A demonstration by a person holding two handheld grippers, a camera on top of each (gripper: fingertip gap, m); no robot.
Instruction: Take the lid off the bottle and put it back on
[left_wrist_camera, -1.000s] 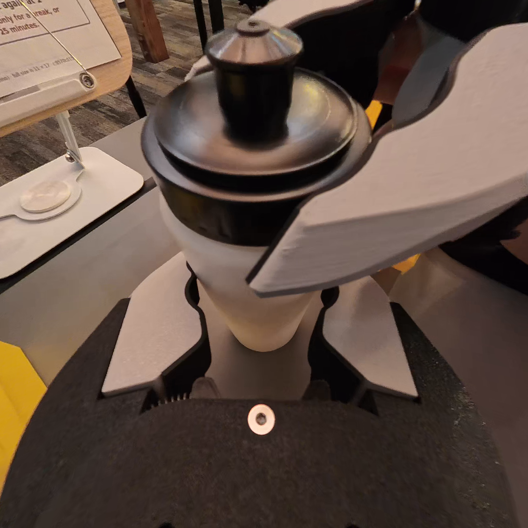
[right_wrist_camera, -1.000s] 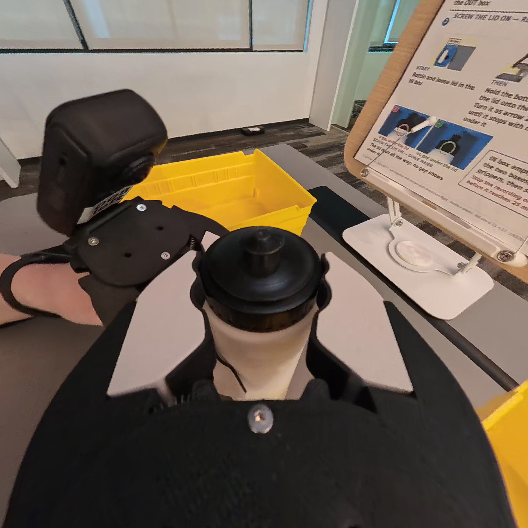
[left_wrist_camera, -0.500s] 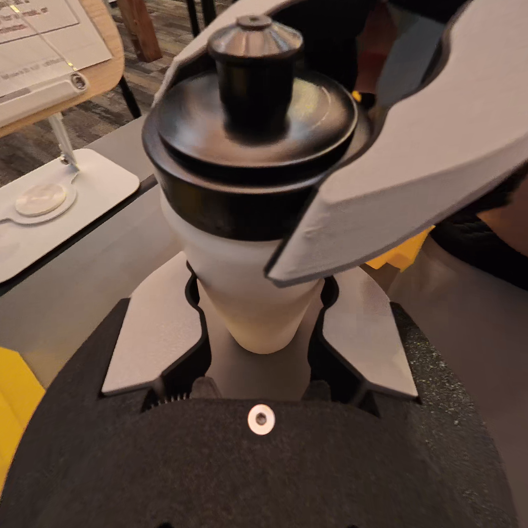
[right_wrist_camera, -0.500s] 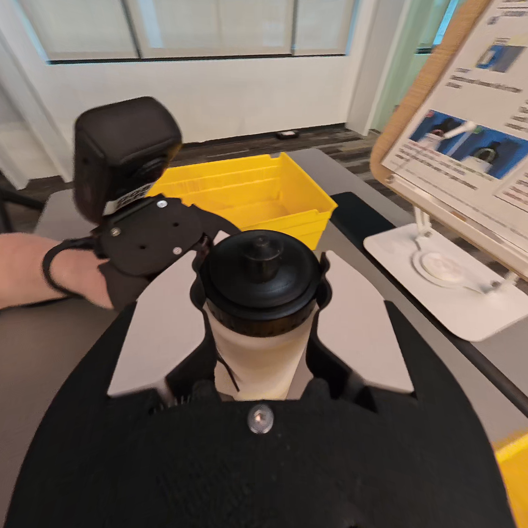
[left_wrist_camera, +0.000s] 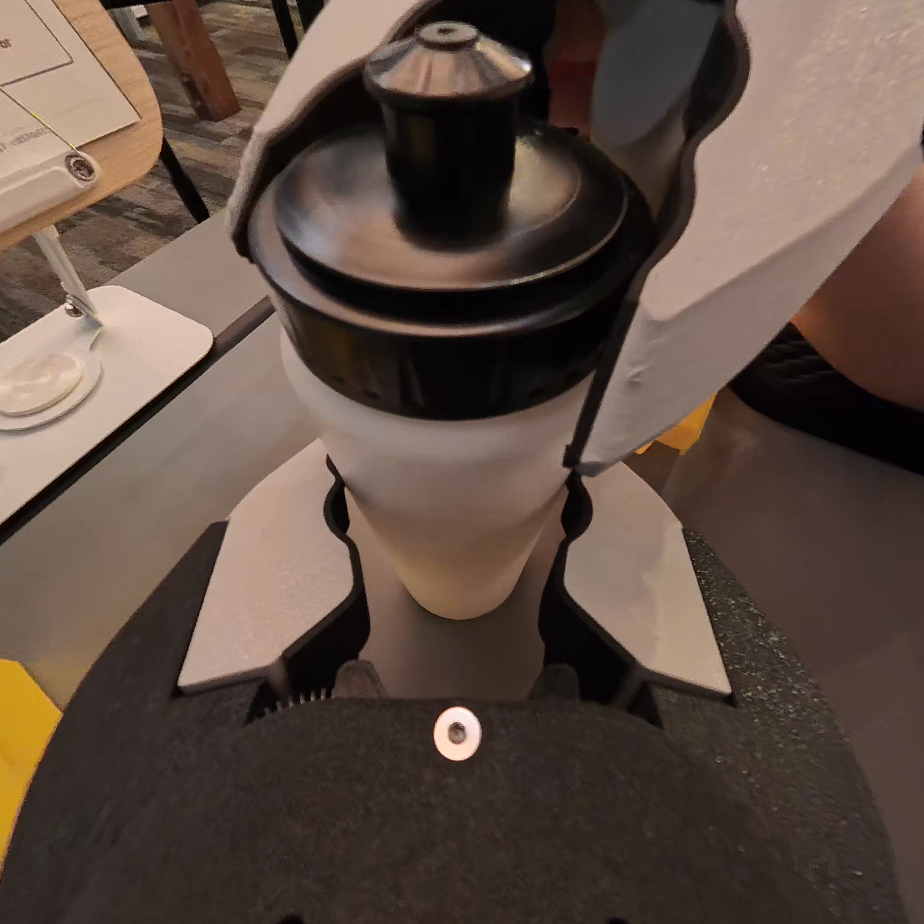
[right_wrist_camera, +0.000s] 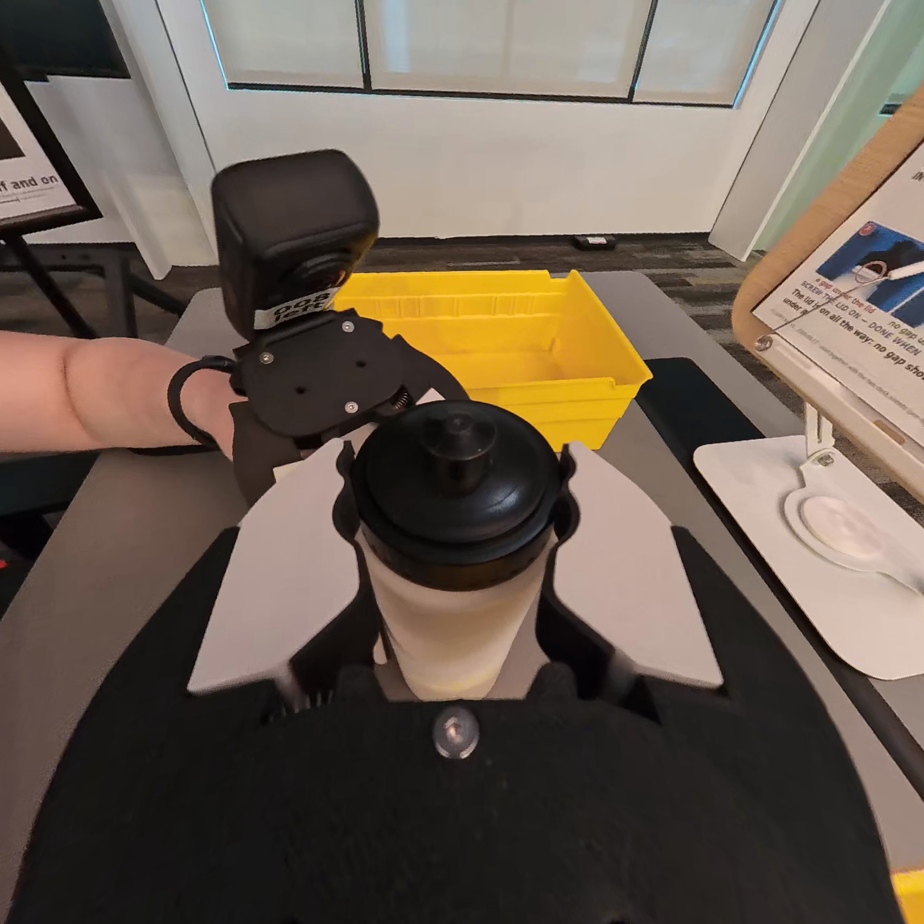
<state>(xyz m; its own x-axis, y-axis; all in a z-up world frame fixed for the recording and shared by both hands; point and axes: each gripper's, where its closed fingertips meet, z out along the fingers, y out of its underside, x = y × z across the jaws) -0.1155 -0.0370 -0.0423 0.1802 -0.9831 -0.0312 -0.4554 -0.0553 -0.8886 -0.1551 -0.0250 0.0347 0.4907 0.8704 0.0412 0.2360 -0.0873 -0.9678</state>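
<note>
Grippers meet on one white squeeze bottle point(left_wrist_camera: 440, 480) standing on the grey table point(right_wrist_camera: 125, 525): my left gripper point(left_wrist_camera: 457, 505) pinches its body, my right gripper point(right_wrist_camera: 452, 505) clamps the one black spout lid point(right_wrist_camera: 452, 505). Risk, as I judge it: the soft body gives or spins, or the lid cross-threads. One yellow bin point(right_wrist_camera: 500, 345) and one instruction stand point(right_wrist_camera: 825, 550) sit behind.
</note>
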